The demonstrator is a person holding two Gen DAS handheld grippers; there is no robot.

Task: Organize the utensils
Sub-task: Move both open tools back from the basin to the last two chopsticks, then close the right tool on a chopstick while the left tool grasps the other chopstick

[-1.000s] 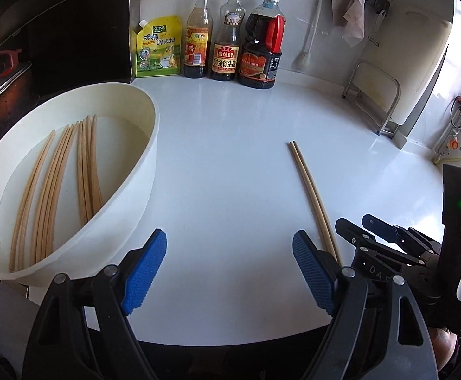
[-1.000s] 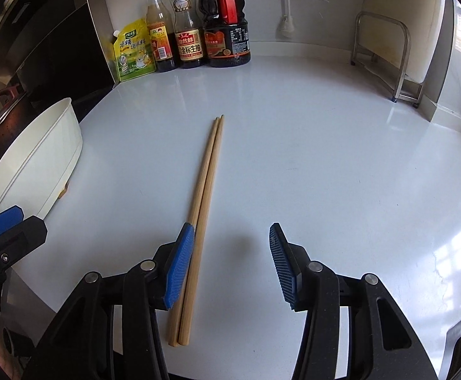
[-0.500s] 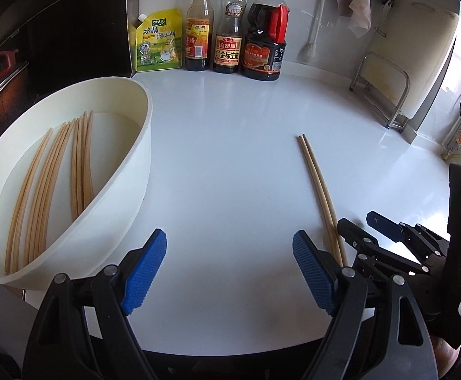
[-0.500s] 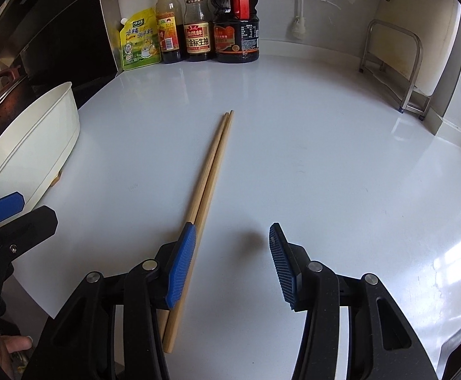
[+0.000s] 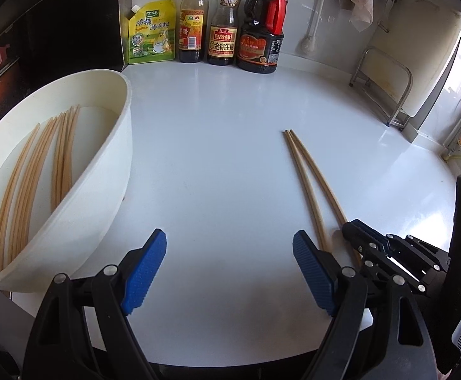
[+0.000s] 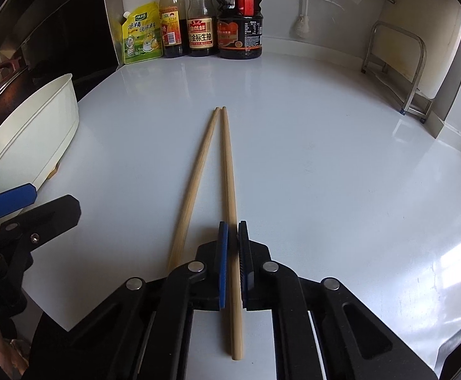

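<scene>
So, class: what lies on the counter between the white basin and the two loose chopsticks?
Nothing: the left wrist view shows bare white counter between the basin and the chopsticks.

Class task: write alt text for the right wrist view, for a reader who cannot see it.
The right gripper has just closed its jaws on one chopstick on a white counter; a second chopstick lies free beside it. Sauce bottles stand behind.

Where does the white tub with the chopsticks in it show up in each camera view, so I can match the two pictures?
Left wrist view: the white tub fills the left side, its chopsticks visible inside.
Right wrist view: the tub sits at the left edge, seen from outside only.
Shared landmark: the dark sauce jug with the red handle at the back wall.
</scene>
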